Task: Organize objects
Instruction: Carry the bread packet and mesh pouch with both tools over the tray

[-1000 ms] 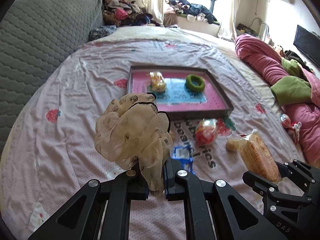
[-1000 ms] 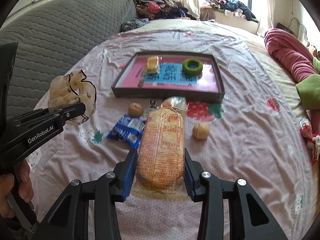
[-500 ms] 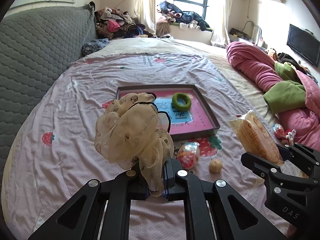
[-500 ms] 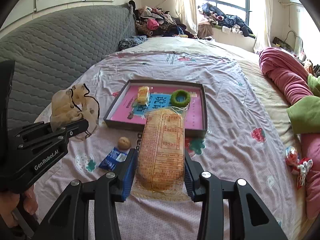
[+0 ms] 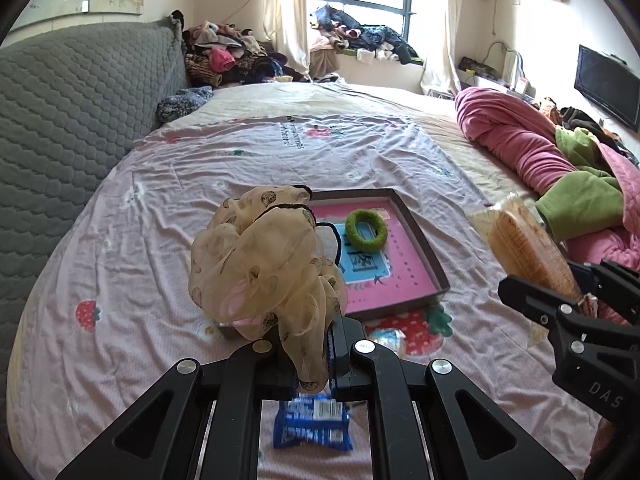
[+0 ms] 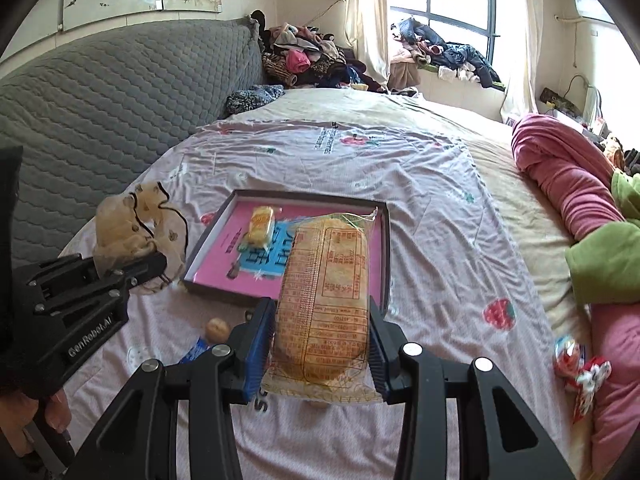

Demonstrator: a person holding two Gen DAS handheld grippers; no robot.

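I'm looking across a bed [image 5: 168, 240] with a pale pink strawberry-print sheet, a grey quilted headboard [image 5: 72, 112] on the left, heaped clothes under the window [image 5: 376, 0] and a rolled pink blanket [image 6: 560, 176] on the right. On my left gripper [image 5: 316, 360] I can read "GenRobot.AI" in the right wrist view; the right gripper [image 6: 320, 344] shows "DAS". The sheet's print is too small for me to read.

My left gripper is fully closed on a cream hair scrunchie [image 5: 264, 264], held up off the bed. My right gripper is partly closed around a wrapped pack of biscuits [image 6: 328, 296], its label in small red print I can't make out.

Since a second ago both grippers have risen and pulled back: the tray [image 6: 224, 256] with its pink floor now sits lower in view, holding a green ring [image 5: 366, 230] and a small yellow packet [image 6: 262, 224]. A blue packet [image 5: 312, 424] lies under my left gripper.
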